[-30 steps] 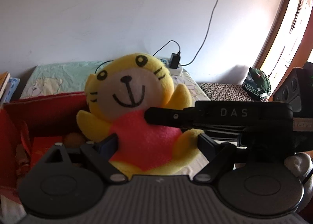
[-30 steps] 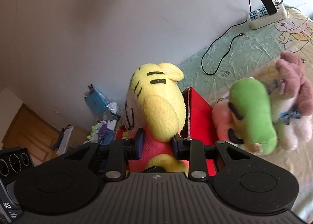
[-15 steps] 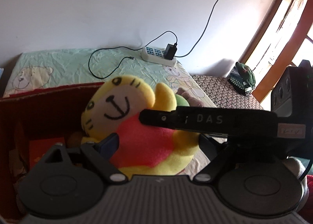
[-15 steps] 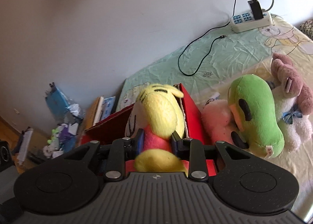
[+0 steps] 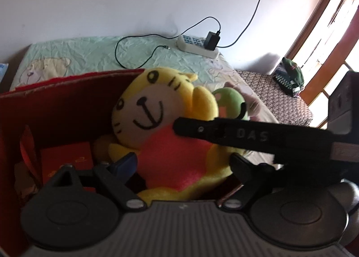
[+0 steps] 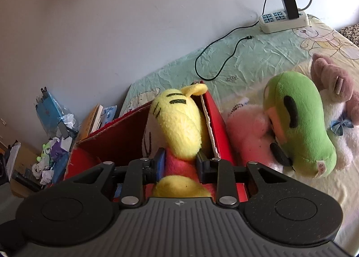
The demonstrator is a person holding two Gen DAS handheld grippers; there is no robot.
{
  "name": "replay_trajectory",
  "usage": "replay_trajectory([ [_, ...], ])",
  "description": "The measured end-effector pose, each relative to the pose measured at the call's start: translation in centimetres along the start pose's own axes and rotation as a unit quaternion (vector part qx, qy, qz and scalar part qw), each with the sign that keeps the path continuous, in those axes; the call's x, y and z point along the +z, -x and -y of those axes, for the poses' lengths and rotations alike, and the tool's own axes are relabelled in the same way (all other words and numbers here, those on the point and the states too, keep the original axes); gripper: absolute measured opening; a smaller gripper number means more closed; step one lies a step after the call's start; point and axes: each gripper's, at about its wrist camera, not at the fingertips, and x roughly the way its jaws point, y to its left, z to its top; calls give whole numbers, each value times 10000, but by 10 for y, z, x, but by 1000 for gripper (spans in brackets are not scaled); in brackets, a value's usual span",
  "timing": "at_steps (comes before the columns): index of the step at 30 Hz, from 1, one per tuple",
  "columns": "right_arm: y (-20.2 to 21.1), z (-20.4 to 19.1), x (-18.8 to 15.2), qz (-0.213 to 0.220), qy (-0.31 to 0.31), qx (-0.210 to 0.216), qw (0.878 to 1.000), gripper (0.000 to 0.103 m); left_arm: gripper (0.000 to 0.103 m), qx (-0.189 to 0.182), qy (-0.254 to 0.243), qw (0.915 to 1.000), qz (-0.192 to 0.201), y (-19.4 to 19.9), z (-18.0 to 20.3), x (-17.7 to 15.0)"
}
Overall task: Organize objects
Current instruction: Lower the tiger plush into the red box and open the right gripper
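The yellow plush tiger (image 6: 177, 126) sits partly inside the red box (image 6: 215, 126), head above the rim, probably so that it drops in among the contents rather than staying on the bedsheet (image 6: 258, 59). The right gripper (image 6: 180, 165) pinches its red torso, fingers narrowed on the fabric. The left gripper (image 5: 182, 162) is spread wide either side of the toy; whether it touches is unclear. At three o'clock, the green plush (image 6: 298, 122) lies outside the box.
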Motion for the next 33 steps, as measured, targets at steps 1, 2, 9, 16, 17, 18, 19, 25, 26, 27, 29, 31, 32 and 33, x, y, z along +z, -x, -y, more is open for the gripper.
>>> replay_trajectory([
  [1, 0, -1, 0, -1, 16, -8, 10000, 31, 95, 8, -9, 10000, -18, -3, -1, 0],
  [2, 0, -1, 0, -1, 32, -14, 10000, 31, 96, 9, -9, 10000, -32, -4, -2, 0],
  [9, 6, -1, -3, 2, 62, 6, 10000, 31, 101, 47, -51, 9997, -249, -18, -6, -1],
  [16, 14, 6, -9, 48, -93, 201, 9997, 30, 102, 225, -107, 9982, -554, -35, -3, -11],
  [17, 15, 7, -10, 61, -132, 233, 9996, 29, 102, 233, -116, 9980, -569, -35, -3, -11],
  [18, 15, 9, -10, 78, -178, 260, 9995, 28, 102, 249, -130, 9979, -583, -36, -3, -12],
  [19, 16, 10, -10, 97, -208, 274, 9994, 26, 103, 277, -149, 9977, -607, -37, -2, -12],
  [25, 17, 8, -14, 184, -198, 289, 9992, 26, 103, 424, -172, 9966, -681, -40, 1, -11],
  [26, 18, 9, -14, 195, -207, 298, 9992, 26, 103, 445, -161, 9964, -698, -40, 2, -11],
  [27, 19, 9, -15, 204, -209, 312, 9991, 26, 103, 469, -148, 9962, -718, -41, 2, -10],
  [29, 20, 10, -16, 219, -190, 325, 9991, 26, 103, 513, -161, 9959, -728, -42, 2, -10],
  [31, 21, 7, -17, 243, -178, 313, 9991, 26, 103, 585, -188, 9954, -733, -41, 5, -10],
  [32, 21, 6, -18, 252, -175, 309, 9991, 26, 103, 624, -202, 9952, -732, -40, 6, -9],
  [33, 22, 6, -18, 253, -171, 309, 9991, 26, 103, 668, -221, 9949, -729, -39, 8, -9],
])
